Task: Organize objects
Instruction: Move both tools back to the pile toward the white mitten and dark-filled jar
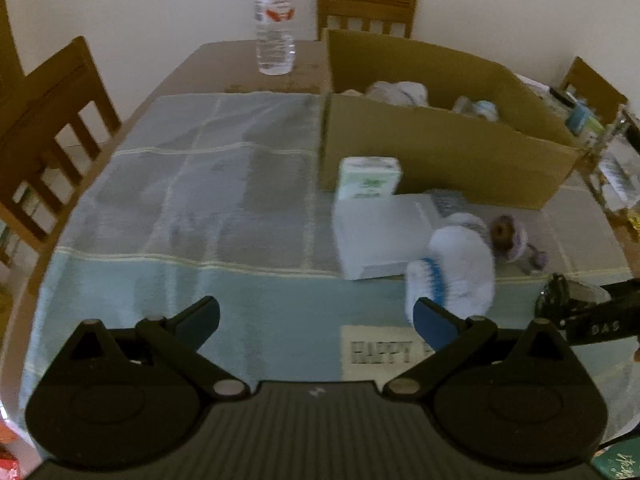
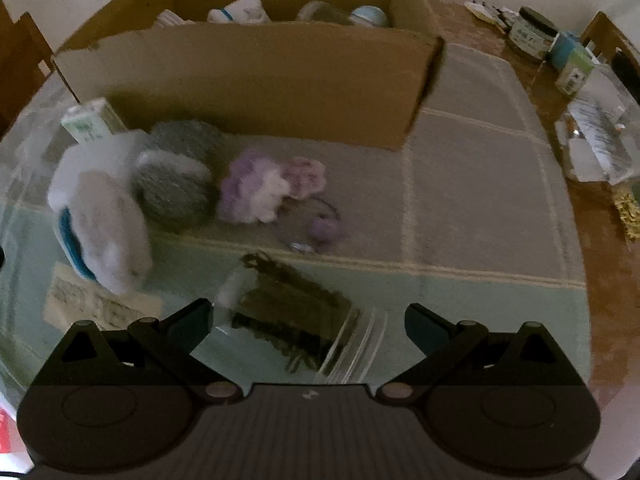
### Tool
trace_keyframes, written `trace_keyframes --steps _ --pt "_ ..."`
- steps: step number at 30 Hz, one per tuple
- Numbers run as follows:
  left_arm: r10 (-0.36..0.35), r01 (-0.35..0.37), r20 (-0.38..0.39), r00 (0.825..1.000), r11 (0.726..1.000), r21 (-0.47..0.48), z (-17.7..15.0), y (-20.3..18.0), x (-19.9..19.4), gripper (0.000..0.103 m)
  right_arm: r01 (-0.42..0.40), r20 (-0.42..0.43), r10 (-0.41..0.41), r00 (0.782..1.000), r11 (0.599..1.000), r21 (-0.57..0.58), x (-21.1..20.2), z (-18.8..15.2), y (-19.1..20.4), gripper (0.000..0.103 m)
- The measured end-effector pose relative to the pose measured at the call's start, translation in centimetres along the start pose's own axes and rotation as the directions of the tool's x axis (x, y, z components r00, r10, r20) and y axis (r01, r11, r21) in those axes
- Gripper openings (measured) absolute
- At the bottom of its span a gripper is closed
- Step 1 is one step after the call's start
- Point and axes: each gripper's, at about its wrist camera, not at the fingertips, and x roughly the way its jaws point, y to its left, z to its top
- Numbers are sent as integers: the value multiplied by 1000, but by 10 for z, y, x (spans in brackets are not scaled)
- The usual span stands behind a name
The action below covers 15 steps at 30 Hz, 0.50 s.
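Note:
An open cardboard box (image 1: 440, 152) (image 2: 256, 80) stands at the back of the table with several items inside. In front of it lie a green-and-white carton (image 1: 369, 178) (image 2: 90, 120), a white flat box (image 1: 380, 236), a white sock roll with blue stripes (image 1: 456, 268) (image 2: 100, 232), a grey sock roll (image 2: 176, 184), purple scrunchies (image 2: 268, 188) and a clear bag of dark hairpins (image 2: 288, 316). My left gripper (image 1: 316, 322) is open over the cloth, its right finger near the white sock roll. My right gripper (image 2: 308, 326) is open, its fingers either side of the hairpin bag.
A water bottle (image 1: 275, 30) stands at the table's far edge. Wooden chairs (image 1: 52, 136) surround the table. Jars, small boxes and a clear packet (image 2: 600, 136) crowd the right side. A "HAPPY" card (image 1: 380, 350) lies on the blue checked cloth (image 1: 200, 184).

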Motion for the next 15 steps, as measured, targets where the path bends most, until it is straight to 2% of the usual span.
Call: trace_keyframes --steps 8,15 --pt "-27 27 22 999 1000 7 -1 -27 4 102 0 23 1 1000 999 -47 14 -12 -21 103" --pt "-54 54 26 998 999 2 -3 -53 13 102 -36 67 42 997 996 -84 14 -19 -29 103"
